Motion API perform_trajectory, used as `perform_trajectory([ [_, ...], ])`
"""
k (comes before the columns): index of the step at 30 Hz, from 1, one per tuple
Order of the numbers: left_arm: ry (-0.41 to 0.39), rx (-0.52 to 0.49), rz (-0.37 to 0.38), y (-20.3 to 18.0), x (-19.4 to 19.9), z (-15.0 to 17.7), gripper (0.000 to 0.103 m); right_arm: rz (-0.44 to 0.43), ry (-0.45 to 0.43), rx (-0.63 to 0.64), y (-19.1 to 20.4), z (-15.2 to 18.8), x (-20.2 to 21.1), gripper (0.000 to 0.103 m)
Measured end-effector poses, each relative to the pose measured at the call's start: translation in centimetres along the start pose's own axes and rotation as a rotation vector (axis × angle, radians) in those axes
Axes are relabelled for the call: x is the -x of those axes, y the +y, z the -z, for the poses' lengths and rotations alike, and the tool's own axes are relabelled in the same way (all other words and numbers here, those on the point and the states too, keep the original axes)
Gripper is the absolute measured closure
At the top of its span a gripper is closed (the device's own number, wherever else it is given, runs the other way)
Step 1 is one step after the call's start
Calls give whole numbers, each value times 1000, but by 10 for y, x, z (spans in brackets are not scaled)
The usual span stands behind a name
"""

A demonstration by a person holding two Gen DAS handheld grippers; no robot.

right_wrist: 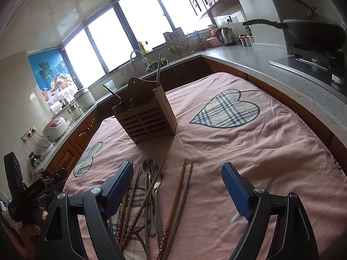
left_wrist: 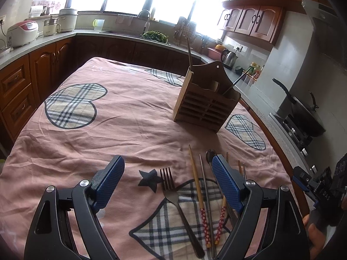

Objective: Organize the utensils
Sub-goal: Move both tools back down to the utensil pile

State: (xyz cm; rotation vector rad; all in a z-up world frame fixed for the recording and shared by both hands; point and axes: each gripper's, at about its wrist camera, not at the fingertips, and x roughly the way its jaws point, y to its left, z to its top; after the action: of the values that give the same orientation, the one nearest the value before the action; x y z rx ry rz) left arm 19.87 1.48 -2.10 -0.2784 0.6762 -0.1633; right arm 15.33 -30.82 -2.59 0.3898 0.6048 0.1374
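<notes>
**Kitchen table, utensils loose by both claws**

Kitchen counters (right_wrist: 271,65) wrap the room beyond both claws, with a wok (right_wrist: 314,34) on the stove and a kettle (left_wrist: 228,58) by the windows. Pink cloth (left_wrist: 121,130) with plaid hearts covers the table under both claws.

Ahead of both claws stands the wooden caddy (left_wrist: 206,106), upright, with a few long handles sticking out of its compartments. It is well apart from either claw.

Left claw (left_wrist: 168,178) is spread wide and grips nothing. Between its fingers lie a fork (left_wrist: 173,197), tines pointing away, and a flowered chopstick (left_wrist: 198,188) beside a metal one. A spoon (left_wrist: 210,154) shows just past its right fingertip.

Right claw (right_wrist: 177,181) is also released, jaws wide, empty. Between its fingers, nearer the left one, lies the pile: the spoon, crossed wooden chopsticks and a metal chopstick (right_wrist: 183,195) side by side with a wooden one. More chopsticks run under the left finger (right_wrist: 120,186).
</notes>
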Motion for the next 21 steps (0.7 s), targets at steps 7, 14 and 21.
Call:
perform_trajectory([
  [7,55,-26,-10,-4,-17,3,18,14,51,12,-1,7,-15,18],
  [14,122,-67,-28,-13,-41,-1,18,41,119,10,-5,10,-38,19],
  [21,209,-126,-57,-25,-68,-6,18,76,205,11,-8,9,-67,51],
])
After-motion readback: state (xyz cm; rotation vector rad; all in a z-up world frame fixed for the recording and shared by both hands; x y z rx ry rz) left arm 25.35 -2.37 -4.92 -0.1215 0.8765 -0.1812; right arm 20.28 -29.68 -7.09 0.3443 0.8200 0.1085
